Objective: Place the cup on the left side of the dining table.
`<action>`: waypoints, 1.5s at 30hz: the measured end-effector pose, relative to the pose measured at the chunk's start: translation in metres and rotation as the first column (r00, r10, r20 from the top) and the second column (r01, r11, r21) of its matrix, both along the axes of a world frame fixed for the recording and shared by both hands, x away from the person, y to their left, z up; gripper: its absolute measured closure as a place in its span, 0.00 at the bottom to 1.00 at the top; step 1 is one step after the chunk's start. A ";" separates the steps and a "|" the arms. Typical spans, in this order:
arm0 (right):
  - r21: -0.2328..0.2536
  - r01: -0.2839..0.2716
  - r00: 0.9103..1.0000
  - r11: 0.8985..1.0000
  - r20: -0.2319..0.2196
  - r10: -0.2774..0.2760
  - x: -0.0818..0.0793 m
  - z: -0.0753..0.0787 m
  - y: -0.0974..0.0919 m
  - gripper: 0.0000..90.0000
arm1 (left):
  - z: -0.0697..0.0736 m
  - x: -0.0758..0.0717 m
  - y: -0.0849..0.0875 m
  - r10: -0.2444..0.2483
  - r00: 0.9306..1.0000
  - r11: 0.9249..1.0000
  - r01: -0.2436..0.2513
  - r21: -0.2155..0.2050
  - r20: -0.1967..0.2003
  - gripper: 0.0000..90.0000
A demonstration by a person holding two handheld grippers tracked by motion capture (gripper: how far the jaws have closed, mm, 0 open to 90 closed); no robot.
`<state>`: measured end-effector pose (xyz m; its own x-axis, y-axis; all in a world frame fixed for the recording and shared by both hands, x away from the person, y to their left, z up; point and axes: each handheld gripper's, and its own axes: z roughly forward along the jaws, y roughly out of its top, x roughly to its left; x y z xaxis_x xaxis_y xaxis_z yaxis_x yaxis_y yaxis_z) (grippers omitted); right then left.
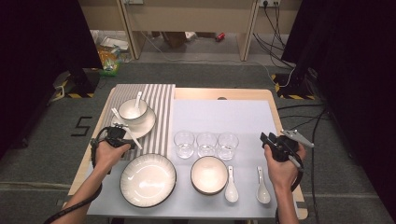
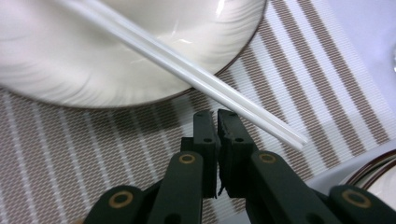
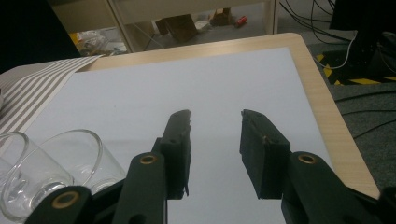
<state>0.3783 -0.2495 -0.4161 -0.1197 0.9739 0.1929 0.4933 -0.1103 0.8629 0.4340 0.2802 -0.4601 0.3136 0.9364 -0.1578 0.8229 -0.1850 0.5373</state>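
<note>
**Closed left jaws beside chopsticks, right jaws apart**

Nearest the high view: big ribbed plate [image 1: 148, 179], bowl [image 1: 208, 174], two spoons [image 1: 231, 179], three glasses [image 1: 206, 143] on a pale mat [image 1: 219, 116] over a wooden table [image 1: 275, 116]; grey floor, cables and shelving beyond. Left gripper [image 2: 217, 122], jaws together and empty, sits over the striped placemat [image 2: 70, 149]. White chopsticks [image 2: 205, 81] lie just past its tips, leaning on the saucer [image 2: 93, 60]. Right gripper [image 3: 215, 122], jaws apart, holds nothing over the mat.
</note>
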 end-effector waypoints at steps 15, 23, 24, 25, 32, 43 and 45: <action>0.000 0.001 1.000 1.000 0.007 -0.001 0.000 0.001 -0.003 0.71 | 0.005 0.039 -0.046 -0.073 0.997 0.997 0.073 -0.010 -0.001 0.95; 0.002 0.004 1.000 1.000 0.010 -0.004 0.000 0.001 -0.006 0.71 | 0.005 0.067 -0.061 -0.073 0.997 0.997 0.073 -0.019 0.000 0.94; 0.002 0.005 1.000 1.000 0.010 -0.005 0.000 0.001 -0.006 0.71 | 0.006 0.070 -0.062 -0.071 0.997 0.997 0.071 -0.019 0.003 0.94; 0.004 0.004 1.000 1.000 0.014 -0.004 0.000 0.001 -0.006 0.71 | 0.007 0.072 -0.063 -0.079 0.997 0.997 0.079 -0.006 0.000 0.94; 0.004 0.004 1.000 1.000 0.010 -0.004 0.000 0.000 -0.007 0.71 | 0.010 0.082 -0.068 -0.069 0.998 0.998 0.069 -0.010 0.012 0.94; 0.011 0.005 1.000 1.000 0.007 -0.005 -0.001 0.002 -0.008 0.71 | 0.030 0.053 -0.047 -0.072 0.992 0.995 0.079 -0.068 0.104 0.83; 0.005 0.006 1.000 1.000 0.001 -0.006 -0.001 0.001 -0.009 0.70 | 0.038 0.042 -0.024 -0.033 0.991 0.996 0.043 -0.077 0.129 0.75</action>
<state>0.3778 -0.2581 -0.4151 -0.1138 0.9737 0.1975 0.4914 -0.1176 0.8629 0.4757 0.2559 -0.4225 0.3707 0.9097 -0.1872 0.7399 -0.1675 0.6516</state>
